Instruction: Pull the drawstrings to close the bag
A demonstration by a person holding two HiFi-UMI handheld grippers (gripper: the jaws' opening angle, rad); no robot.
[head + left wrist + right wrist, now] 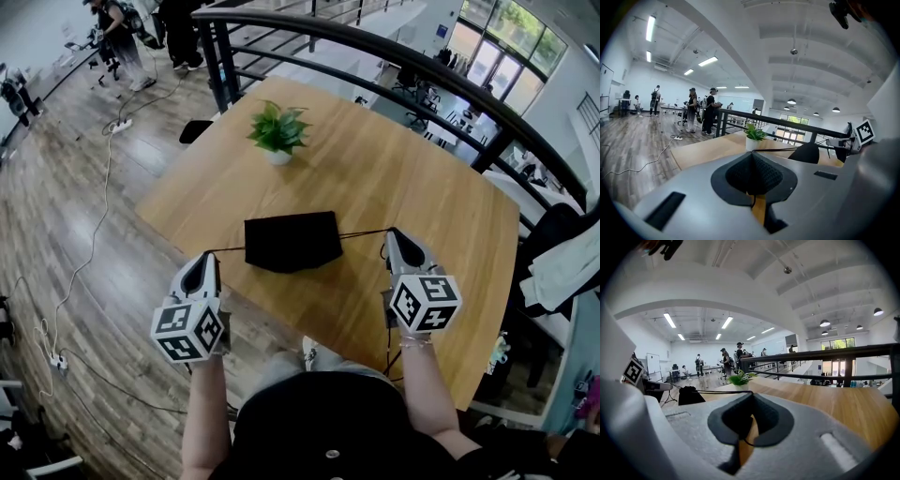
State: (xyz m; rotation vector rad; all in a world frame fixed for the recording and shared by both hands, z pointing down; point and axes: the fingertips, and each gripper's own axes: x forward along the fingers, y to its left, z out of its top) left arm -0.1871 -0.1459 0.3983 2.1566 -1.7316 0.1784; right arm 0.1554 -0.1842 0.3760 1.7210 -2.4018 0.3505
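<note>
The square light wooden table (394,178) lies under the flat black fabric drawstring bag (292,241). We hold our left gripper (210,257) just left of the bag, jaws pinching the thin black left drawstring (230,249). Our right gripper (394,236), just right of the bag, pinches the thin black right drawstring (364,232). Both cords are taut.

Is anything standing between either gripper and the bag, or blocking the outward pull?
Nothing visible. The left gripper and right gripper are each shut on a drawstring, and both cords run free over the bare table to the black bag. The potted plant stands beyond the bag, off the pull line.
</note>
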